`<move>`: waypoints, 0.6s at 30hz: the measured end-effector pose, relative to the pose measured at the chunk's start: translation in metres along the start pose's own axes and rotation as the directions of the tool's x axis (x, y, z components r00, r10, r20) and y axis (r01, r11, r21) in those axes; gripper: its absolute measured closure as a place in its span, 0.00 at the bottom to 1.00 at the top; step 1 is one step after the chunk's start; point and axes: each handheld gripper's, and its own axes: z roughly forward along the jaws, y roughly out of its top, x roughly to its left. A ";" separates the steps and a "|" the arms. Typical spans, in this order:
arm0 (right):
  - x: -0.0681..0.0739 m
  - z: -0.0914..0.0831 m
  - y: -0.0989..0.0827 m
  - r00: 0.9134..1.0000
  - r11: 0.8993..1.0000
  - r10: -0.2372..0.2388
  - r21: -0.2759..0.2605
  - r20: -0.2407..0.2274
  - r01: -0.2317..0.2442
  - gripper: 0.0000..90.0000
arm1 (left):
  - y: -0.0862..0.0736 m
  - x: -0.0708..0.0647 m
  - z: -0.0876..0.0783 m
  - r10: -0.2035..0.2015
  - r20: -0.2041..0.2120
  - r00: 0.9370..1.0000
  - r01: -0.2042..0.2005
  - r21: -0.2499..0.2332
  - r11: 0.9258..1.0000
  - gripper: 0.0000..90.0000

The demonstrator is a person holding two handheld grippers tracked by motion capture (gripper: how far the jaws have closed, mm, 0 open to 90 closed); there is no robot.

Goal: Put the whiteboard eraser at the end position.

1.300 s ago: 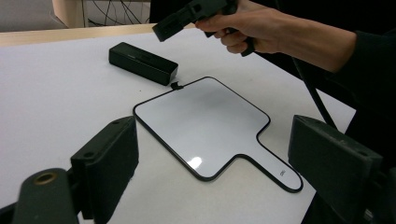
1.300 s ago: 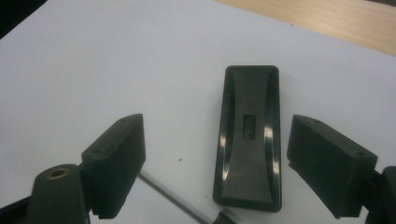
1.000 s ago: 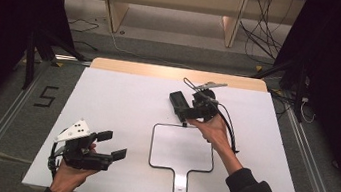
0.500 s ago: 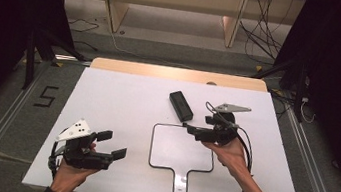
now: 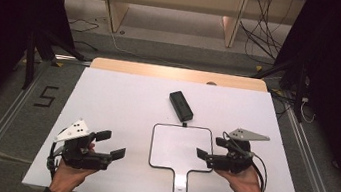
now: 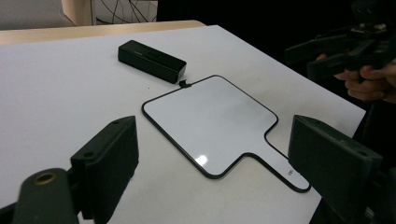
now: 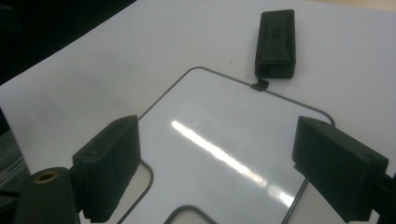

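On the table we've got a whiteboard touching a black box; both grippers spread, empty.

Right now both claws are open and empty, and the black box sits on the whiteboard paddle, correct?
Not quite: the black box lies on the table just beyond the whiteboard paddle, as the high view shows. Left claw and right claw are open and empty.
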 end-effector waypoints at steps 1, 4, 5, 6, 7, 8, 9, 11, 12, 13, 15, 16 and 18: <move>0.001 -0.003 -0.005 1.000 1.000 0.005 0.000 -0.006 -0.005 0.18 | 0.000 0.000 0.000 0.002 0.001 1.000 -0.002 0.005 1.000 0.17; 0.003 -0.011 -0.016 1.000 1.000 0.006 -0.007 0.002 -0.006 0.18 | 0.000 0.000 0.001 0.002 0.002 1.000 -0.002 0.003 1.000 0.17; 0.004 -0.013 -0.019 1.000 1.000 0.011 -0.011 0.004 -0.011 0.18 | 0.000 -0.001 0.002 0.002 0.003 1.000 -0.002 0.003 1.000 0.17; 0.004 -0.016 -0.021 1.000 1.000 0.011 -0.020 0.008 -0.011 0.18 | 0.000 -0.001 0.002 0.005 0.003 1.000 -0.005 0.006 1.000 0.17; 0.004 -0.018 -0.023 1.000 1.000 0.009 -0.027 0.013 -0.009 0.18 | 0.000 -0.001 0.002 0.005 0.005 1.000 -0.005 0.009 1.000 0.17; 0.005 -0.020 -0.025 1.000 0.999 0.012 -0.031 0.013 -0.012 0.18 | 0.000 -0.001 0.002 0.004 0.005 1.000 -0.004 0.008 1.000 0.17; 0.005 -0.021 -0.026 1.000 0.999 0.012 -0.034 0.014 -0.011 0.18 | 0.000 -0.001 0.002 0.004 0.006 1.000 -0.005 0.007 1.000 0.17; 0.006 -0.023 -0.027 1.000 0.999 0.010 -0.042 0.018 -0.010 0.18 | 0.000 -0.001 0.002 0.004 0.006 1.000 -0.004 0.004 1.000 0.17; 0.007 -0.024 -0.028 1.000 0.999 0.007 -0.046 0.022 -0.006 0.18 | 0.000 -0.001 0.002 0.005 0.005 1.000 -0.005 0.003 1.000 0.17; 0.007 -0.024 -0.028 1.000 0.999 0.008 -0.046 0.020 -0.007 0.18 | 0.000 -0.001 0.002 0.006 0.005 1.000 -0.006 0.003 1.000 0.17; 0.008 -0.025 -0.029 1.000 0.999 0.013 -0.045 0.021 -0.012 0.18 | 0.000 -0.001 0.002 0.006 0.004 1.000 -0.006 0.002 1.000 0.17; 0.007 -0.025 -0.030 1.000 0.999 0.008 -0.045 0.022 -0.007 0.18 | 0.000 -0.001 0.002 0.006 0.005 1.000 -0.006 0.002 1.000 0.17; 0.007 -0.025 -0.030 1.000 0.999 0.011 -0.045 0.024 -0.010 0.18 | 0.000 -0.001 0.002 0.007 0.004 1.000 -0.007 0.003 1.000 0.17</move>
